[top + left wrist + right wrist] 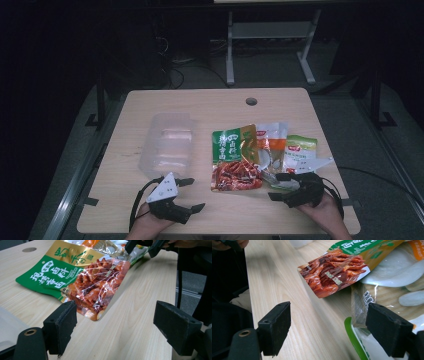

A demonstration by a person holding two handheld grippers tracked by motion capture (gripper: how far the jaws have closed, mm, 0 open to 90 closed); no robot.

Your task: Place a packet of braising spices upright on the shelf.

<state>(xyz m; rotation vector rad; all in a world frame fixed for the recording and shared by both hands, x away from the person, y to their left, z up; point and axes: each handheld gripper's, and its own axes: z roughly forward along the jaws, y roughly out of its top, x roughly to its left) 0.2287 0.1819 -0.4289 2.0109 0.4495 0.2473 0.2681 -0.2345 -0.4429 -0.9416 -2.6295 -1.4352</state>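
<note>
Both grippers are spread and empty; your right gripper (286, 186) sits nearest the green sauce pouch (235, 157), just up-left of it.

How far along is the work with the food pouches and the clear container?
Done: nothing visibly; the clear container holds no pouch. In hand: the left gripper and right gripper both hover open near the green and red pouch. Left: gripping any pouch, probably binning them.
</note>
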